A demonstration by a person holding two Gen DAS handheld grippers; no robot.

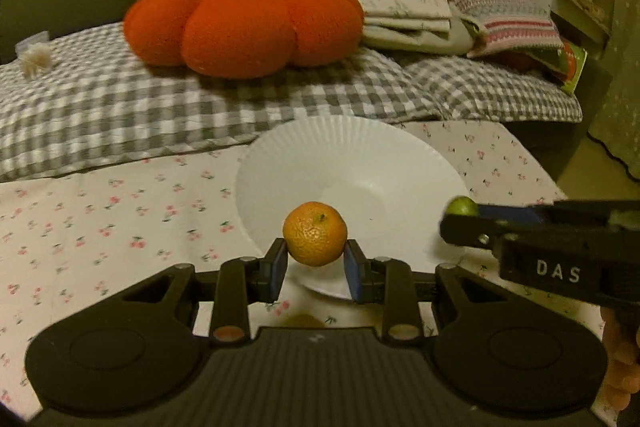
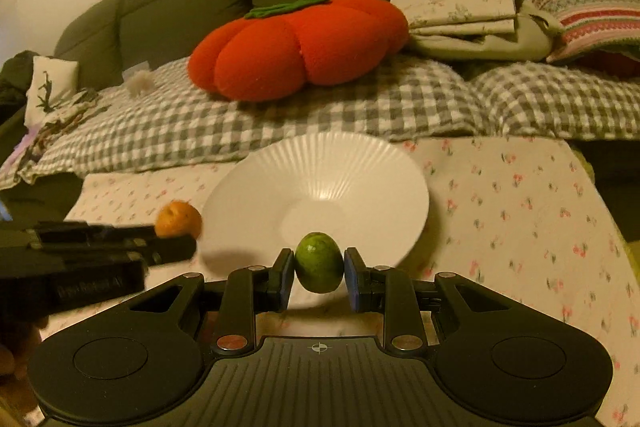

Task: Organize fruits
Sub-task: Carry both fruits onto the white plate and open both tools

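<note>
Here the left gripper clamps a small orange mandarin between its blue pads above the near rim of the white ribbed bowl, while the right gripper beside it pinches a green lime over the same bowl on the cherry-print cloth.

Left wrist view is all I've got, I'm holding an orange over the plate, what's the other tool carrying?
Observer: The right tool is shut on a green lime, lifted clear of the cloth.
Operator: Where is the lime relative to the plate?
Observer: In the right wrist view it hangs over the near rim of the white plate.
Operator: Anything beyond my left edge?
Observer: A small white embroidered pillow sits at the sofa's far left end.
</note>
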